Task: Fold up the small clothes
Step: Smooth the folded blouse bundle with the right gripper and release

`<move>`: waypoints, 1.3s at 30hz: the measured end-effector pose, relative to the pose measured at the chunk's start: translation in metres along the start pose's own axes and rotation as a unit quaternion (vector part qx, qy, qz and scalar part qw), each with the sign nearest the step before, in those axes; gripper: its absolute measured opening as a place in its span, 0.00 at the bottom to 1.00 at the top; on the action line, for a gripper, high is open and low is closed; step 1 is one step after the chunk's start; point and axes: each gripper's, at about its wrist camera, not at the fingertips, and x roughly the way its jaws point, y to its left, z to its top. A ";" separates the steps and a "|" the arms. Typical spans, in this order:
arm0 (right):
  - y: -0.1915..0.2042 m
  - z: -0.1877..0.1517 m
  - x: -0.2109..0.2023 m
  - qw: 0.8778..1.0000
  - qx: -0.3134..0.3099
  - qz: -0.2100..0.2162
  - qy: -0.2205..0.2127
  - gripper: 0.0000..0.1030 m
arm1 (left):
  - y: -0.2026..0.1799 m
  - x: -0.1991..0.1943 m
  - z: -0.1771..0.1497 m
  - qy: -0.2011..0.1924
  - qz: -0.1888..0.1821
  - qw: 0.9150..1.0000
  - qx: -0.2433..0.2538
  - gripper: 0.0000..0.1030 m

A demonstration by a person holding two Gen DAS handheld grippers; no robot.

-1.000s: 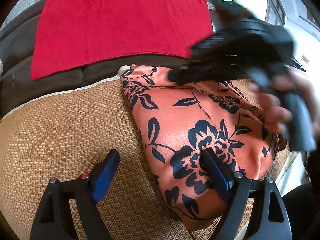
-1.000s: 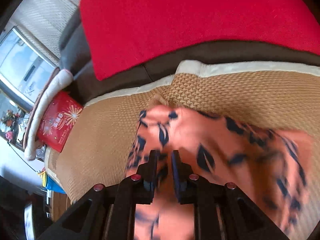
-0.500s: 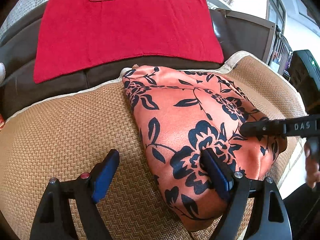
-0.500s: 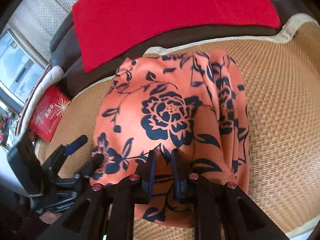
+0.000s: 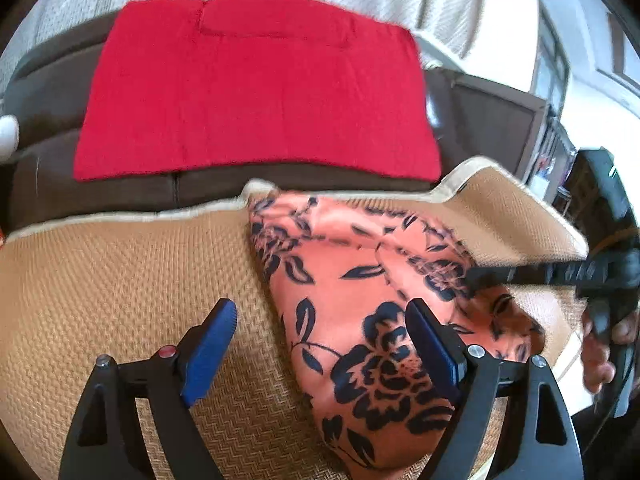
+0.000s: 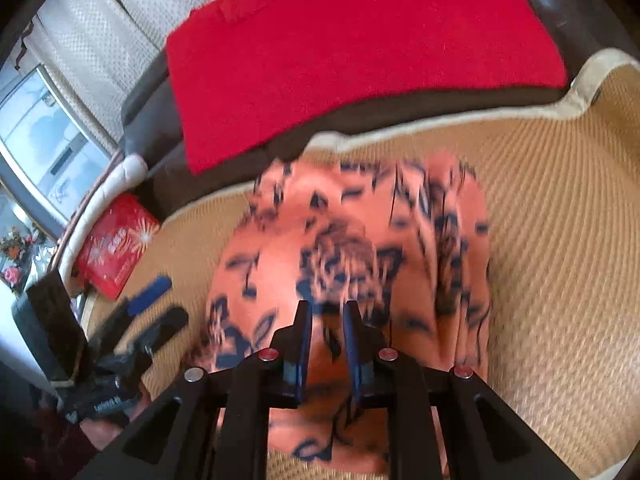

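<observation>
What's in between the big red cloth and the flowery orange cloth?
In the left wrist view, a dark brown sofa strip and the woven mat's pale edge separate red cloth from orange cloth.

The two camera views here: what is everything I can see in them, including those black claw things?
Floral garment: one, orange with dark navy flowers, folded on the mat.
Woven mat: one, tan with a cream edge, on the sofa seat.
Red cloth: one, draped over the dark brown sofa back.
Red box: one, with a starburst print, left of the mat.
Curtain: cream, behind the sofa.
Left gripper: black with blue pads, open, one finger over the garment.
Right gripper: black with blue pads, nearly closed over the garment; grip unclear.
</observation>
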 end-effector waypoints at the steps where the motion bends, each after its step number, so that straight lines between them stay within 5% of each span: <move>1: -0.002 0.006 0.000 1.000 0.005 0.000 -0.008 0.19 | 0.000 0.008 -0.001 0.015 0.008 1.000 -0.001 0.84; 5: -0.022 0.026 0.013 0.998 0.054 -0.030 -0.030 0.19 | -0.003 0.032 -0.009 0.061 0.017 0.998 -0.001 0.86; 7: -0.038 0.026 0.042 0.996 0.069 -0.046 0.022 0.21 | -0.003 0.036 -0.011 0.065 0.019 0.998 0.002 0.86; 12: -0.047 0.040 0.039 0.993 0.114 -0.025 0.009 0.23 | -0.004 0.037 -0.014 0.070 0.025 0.997 0.003 0.87; 16: -0.015 0.062 0.042 0.998 0.061 0.014 0.002 0.23 | -0.005 0.037 -0.014 0.068 0.027 0.997 0.004 0.87; 21: 0.029 0.083 0.087 0.997 -0.003 0.058 0.043 0.23 | -0.008 0.033 -0.016 0.061 0.034 0.997 0.026 0.87; 26: 0.024 0.092 0.152 0.994 -0.006 0.033 0.108 0.21 | -0.007 0.032 -0.016 0.059 0.037 0.997 0.035 0.87; 30: 0.017 0.096 0.141 0.995 0.018 0.051 0.089 0.21 | -0.007 0.032 -0.016 0.059 0.034 0.997 0.039 0.87; 39: 0.000 0.080 0.060 0.998 0.003 -0.064 0.015 0.23 | -0.010 0.029 -0.020 0.054 0.044 0.997 0.039 0.87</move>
